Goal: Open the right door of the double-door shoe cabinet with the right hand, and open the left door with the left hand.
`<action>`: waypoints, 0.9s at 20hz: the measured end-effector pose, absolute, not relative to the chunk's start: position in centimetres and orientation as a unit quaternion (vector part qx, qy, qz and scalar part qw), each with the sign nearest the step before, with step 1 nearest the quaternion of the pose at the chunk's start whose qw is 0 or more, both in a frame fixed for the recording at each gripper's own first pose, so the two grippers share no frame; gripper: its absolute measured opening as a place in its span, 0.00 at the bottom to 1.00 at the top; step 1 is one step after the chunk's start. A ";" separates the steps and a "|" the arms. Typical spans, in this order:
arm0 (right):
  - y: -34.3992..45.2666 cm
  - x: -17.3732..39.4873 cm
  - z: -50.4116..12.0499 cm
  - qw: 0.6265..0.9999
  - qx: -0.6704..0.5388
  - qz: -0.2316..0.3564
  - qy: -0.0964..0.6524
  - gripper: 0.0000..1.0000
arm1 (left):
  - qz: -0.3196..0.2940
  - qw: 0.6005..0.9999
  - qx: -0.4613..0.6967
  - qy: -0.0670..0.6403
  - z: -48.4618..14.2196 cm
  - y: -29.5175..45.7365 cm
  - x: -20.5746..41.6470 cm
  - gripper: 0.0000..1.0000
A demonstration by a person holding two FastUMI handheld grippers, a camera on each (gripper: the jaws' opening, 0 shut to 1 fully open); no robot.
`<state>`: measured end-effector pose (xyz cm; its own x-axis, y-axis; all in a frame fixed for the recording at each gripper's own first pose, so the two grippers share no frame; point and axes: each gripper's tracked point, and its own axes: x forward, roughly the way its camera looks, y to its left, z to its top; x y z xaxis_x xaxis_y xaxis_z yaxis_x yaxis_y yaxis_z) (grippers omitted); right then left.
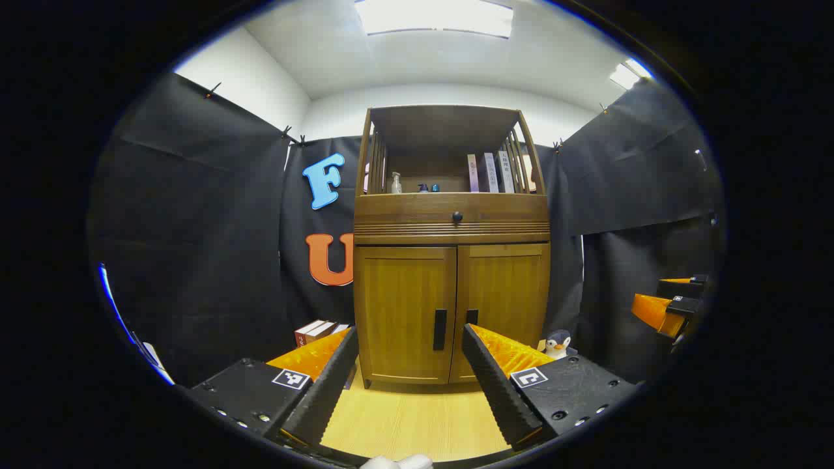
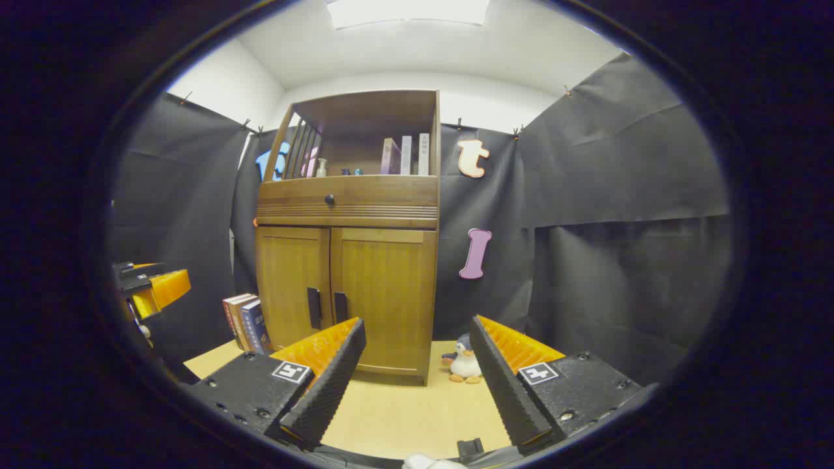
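A wooden shoe cabinet (image 1: 451, 260) stands ahead with both doors closed. Its left door (image 1: 404, 312) carries a black vertical handle (image 1: 440, 329); the right door (image 1: 505, 293) has its handle (image 1: 472, 316) partly behind my finger. My left gripper (image 1: 410, 371) is open, well short of the doors, nothing between its fingers. The right gripper view has the cabinet (image 2: 348, 260) to the left, the right door (image 2: 384, 299), its handle (image 2: 340, 307) and the left door's handle (image 2: 314, 307). My right gripper (image 2: 417, 365) is open and empty, off to the cabinet's right.
A penguin toy (image 2: 464, 361) sits on the wooden floor (image 2: 404, 417) beside the cabinet's right side. Books (image 2: 246, 324) stand at its left. A drawer with a round knob (image 1: 457, 216) and a shelf with bottles and books top the cabinet. Black cloth walls surround it.
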<state>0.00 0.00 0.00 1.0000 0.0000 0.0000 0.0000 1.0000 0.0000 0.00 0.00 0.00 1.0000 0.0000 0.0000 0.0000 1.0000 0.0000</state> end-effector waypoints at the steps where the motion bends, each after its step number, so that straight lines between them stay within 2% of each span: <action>1: 0.2 -0.2 0.0 1.000 -0.001 -0.002 -0.001 1.00 | -0.004 1.000 0.002 0.002 -0.3 0.0 0.0 1.00; 4: 0.8 -0.4 0.0 1.000 -0.005 -0.002 0.000 1.00 | -0.005 1.000 0.011 0.004 -0.5 0.1 0.1 1.00; 5: 1.0 -0.4 -0.2 1.000 -0.006 -0.002 0.001 1.00 | -0.005 1.000 0.010 0.007 -0.7 0.2 0.2 0.96; 8: 1.6 -0.3 -0.3 1.000 -0.007 0.001 0.003 1.00 | -0.006 1.000 0.013 0.013 -1.1 0.3 0.0 0.96; 9: 1.6 -0.2 -0.3 1.000 -0.006 0.001 0.003 1.00 | -0.006 1.000 0.015 0.014 -1.1 0.4 0.1 1.00; 10: 1.6 -0.1 -0.2 1.000 -0.005 0.000 0.003 1.00 | -0.006 1.000 0.015 0.015 -1.2 0.4 0.1 0.96; 18: 0.7 1.1 -1.1 1.000 -0.003 -0.017 0.006 1.00 | -0.017 1.000 0.017 0.018 -1.2 0.2 0.9 0.96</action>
<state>1.12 0.68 -1.07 0.9994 -0.0342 -0.0112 0.0342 0.9994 -0.0057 0.90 0.22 -1.16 0.9988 -0.0337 -0.0364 0.0349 0.9988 0.0331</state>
